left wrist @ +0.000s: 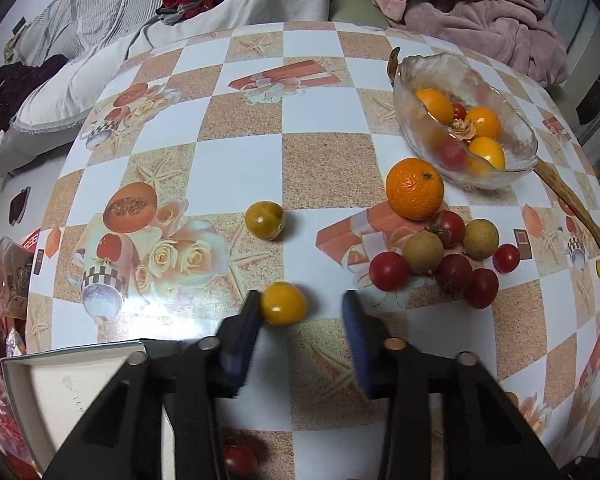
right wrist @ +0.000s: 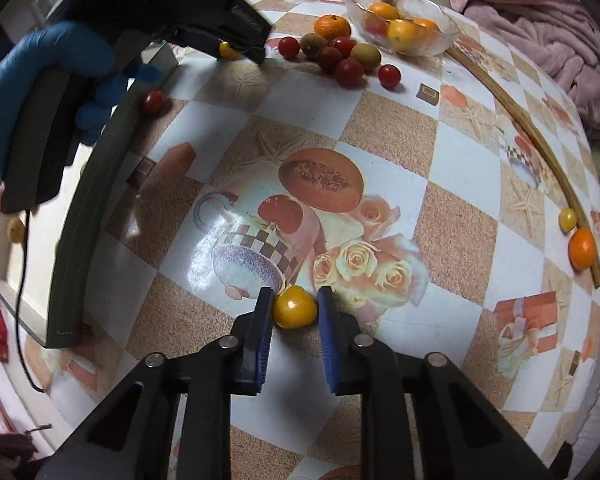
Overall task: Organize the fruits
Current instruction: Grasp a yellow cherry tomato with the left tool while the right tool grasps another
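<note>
The glass bowl (left wrist: 466, 120) at the far right of the table (left wrist: 320, 128) already holds a handful of fruit: a few yellow and orange ones and a couple of red tomatoes. Most of the job looks undone, I'd say. Just beside the bowl, on its near side, sits a tangerine (left wrist: 415, 189) with a cluster of red tomatoes (left wrist: 452, 264) and two brown fruits. A greenish-yellow tomato (left wrist: 265, 220) lies alone mid-table, and a red one (right wrist: 153, 102) rests against a dark board at the left edge.

The left gripper (left wrist: 302, 304) is spread wide; a yellow tomato (left wrist: 283, 303) touches its left finger only, with a clear gap to the right one, so nothing is grasped. The right gripper (right wrist: 295, 302) brackets another yellow tomato (right wrist: 295, 307) on the near side, fingers at both its sides, seemingly pinching it. Two more small fruits (right wrist: 576, 236) lie far right by a wooden stick (right wrist: 528, 128).
</note>
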`<state>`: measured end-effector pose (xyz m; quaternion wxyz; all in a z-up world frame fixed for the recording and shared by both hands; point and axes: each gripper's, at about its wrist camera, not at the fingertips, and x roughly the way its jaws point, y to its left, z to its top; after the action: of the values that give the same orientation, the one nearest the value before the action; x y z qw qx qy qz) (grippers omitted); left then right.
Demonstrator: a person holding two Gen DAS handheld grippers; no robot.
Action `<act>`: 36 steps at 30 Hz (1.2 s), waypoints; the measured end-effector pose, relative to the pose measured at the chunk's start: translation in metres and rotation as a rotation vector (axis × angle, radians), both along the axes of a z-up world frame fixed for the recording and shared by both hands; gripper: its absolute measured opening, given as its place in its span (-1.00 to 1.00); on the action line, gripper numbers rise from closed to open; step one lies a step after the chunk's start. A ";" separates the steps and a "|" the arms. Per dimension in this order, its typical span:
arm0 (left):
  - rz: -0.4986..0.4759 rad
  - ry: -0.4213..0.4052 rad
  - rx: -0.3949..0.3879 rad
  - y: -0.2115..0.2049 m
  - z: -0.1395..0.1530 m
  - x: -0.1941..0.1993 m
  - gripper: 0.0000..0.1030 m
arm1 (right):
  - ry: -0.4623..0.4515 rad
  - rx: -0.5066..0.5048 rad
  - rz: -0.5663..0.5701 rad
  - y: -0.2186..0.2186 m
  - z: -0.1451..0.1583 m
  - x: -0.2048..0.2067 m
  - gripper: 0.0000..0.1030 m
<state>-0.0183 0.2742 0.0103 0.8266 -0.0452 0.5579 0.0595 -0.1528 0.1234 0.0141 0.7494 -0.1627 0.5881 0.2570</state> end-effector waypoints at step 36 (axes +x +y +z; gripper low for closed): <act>0.005 -0.030 -0.128 0.006 0.046 -0.090 -0.56 | 0.183 0.226 -0.238 -0.033 0.020 0.036 -0.54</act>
<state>-0.1085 0.2800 0.0568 0.8300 -0.1004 0.5481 0.0250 -0.1170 0.0899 0.0339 0.7314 0.0175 0.6363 0.2447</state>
